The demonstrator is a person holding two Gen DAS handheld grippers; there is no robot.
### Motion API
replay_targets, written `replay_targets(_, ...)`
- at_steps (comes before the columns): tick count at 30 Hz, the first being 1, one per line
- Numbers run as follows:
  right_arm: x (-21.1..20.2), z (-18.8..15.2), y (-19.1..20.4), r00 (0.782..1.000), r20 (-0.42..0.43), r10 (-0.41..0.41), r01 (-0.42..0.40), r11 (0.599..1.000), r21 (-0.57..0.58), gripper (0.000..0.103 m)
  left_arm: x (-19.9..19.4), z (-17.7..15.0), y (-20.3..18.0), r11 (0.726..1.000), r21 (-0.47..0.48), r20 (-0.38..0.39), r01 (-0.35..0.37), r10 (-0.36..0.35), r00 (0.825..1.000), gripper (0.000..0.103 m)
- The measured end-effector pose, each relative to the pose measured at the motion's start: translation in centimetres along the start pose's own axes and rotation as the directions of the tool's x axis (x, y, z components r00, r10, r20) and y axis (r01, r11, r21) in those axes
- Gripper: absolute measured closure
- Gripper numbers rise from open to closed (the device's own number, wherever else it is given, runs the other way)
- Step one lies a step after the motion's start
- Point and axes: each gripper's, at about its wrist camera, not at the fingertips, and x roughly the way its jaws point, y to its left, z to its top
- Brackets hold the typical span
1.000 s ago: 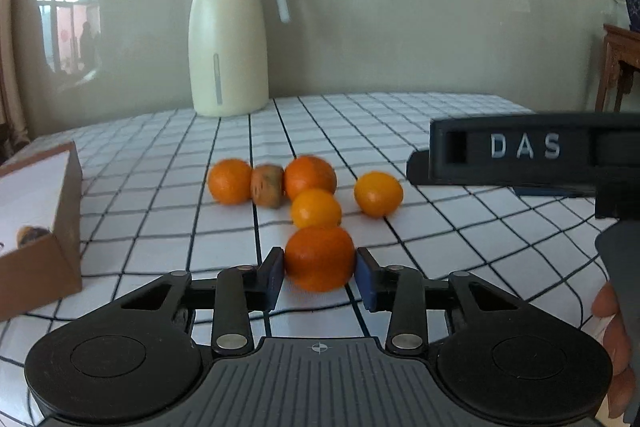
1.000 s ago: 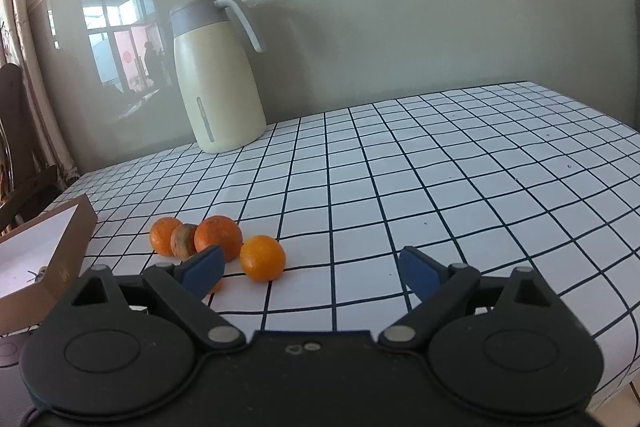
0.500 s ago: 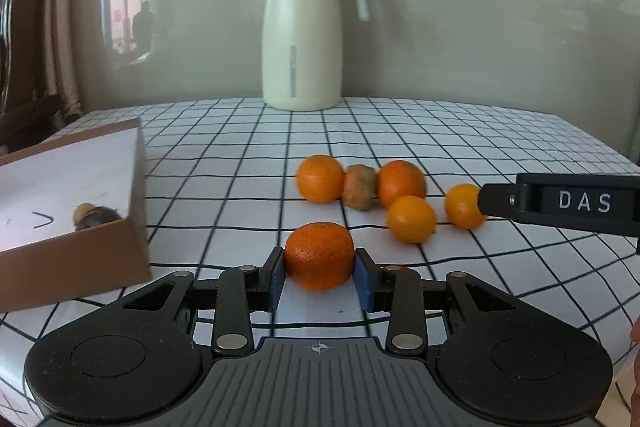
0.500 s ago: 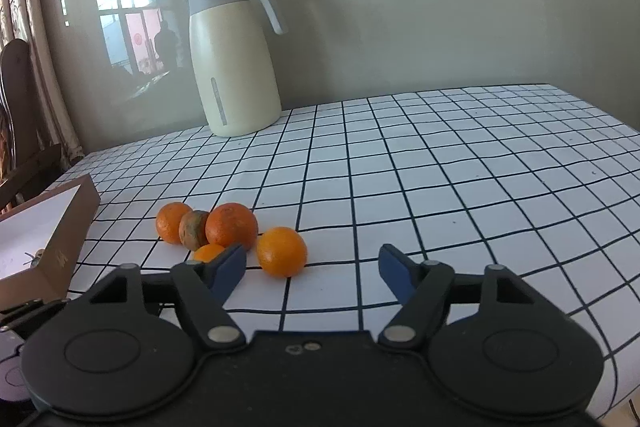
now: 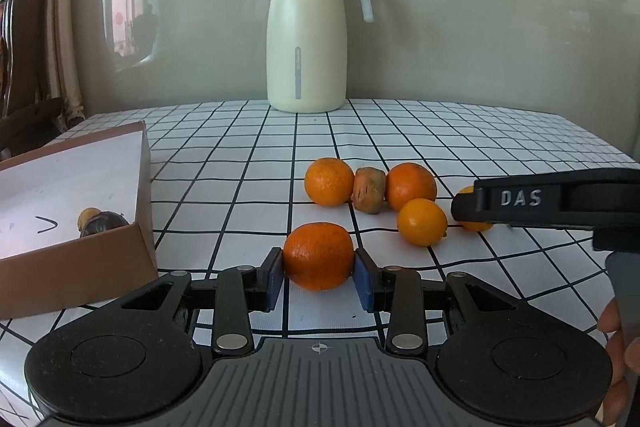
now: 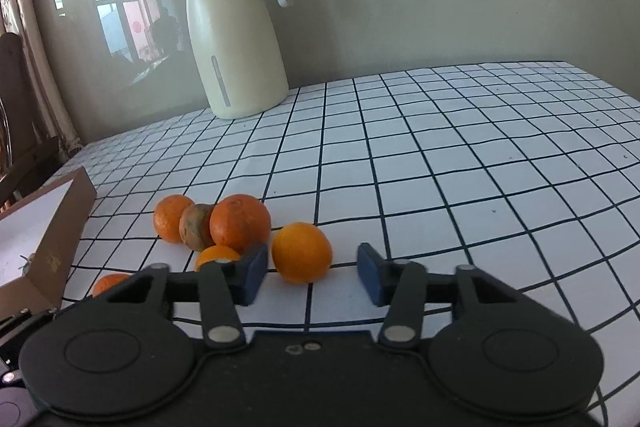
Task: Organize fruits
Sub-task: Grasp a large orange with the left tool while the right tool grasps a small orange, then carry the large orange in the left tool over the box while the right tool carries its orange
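My left gripper (image 5: 319, 277) is shut on an orange (image 5: 318, 255), held just above the checked tablecloth. Beyond it lie several more oranges (image 5: 329, 181) and a brownish spoiled fruit (image 5: 369, 189). A cardboard box (image 5: 80, 259) sits at the left with one dark fruit (image 5: 100, 223) inside. My right gripper (image 6: 312, 273) is open, its fingers either side of an orange (image 6: 302, 251), apart from it. The other oranges (image 6: 240, 223) and the spoiled fruit (image 6: 196, 227) lie left of it. The right gripper's side shows in the left wrist view (image 5: 552, 197).
A cream thermos jug (image 5: 306, 35) stands at the back of the table by the wall; it also shows in the right wrist view (image 6: 234, 39). A wooden chair (image 5: 24, 59) stands beyond the table's left side. The box corner (image 6: 60, 223) is left of the fruit.
My left gripper has swung left with its orange, bringing the box into view. My right gripper has moved toward the fruit and narrowed around one orange.
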Motion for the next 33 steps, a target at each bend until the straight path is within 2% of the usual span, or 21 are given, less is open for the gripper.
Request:
replay_targets(6,0.3,-0.1,0.3,1.0,0.008,0.003,-0.003,1.0,-0.021,0.072,0.1,0.0,-0.1,1.0,0.002,0.002,-0.001,0.001,1.0,0.066)
replay_targets(8,0.3,0.0,0.3,1.0,0.006,0.015,-0.015,1.0,-0.023,0.079,0.1,0.0,0.0,1.0,0.001,-0.001,-0.003,0.003,1.0,0.066)
replay_targets(22,-2.1,-0.2,-0.2,0.999,0.026,0.026,-0.025,0.999,-0.032,0.079,0.1,-0.1,0.3,0.999,-0.032,-0.004,0.02,-0.02,1.0,0.065)
replay_targets(33,-5.3,-1.0,1.4,0.993,0.034,0.115,-0.11,0.988,-0.108,0.079,-2.7,0.4,2.1,0.999,-0.016,0.036,0.033,-0.032,0.999,0.065)
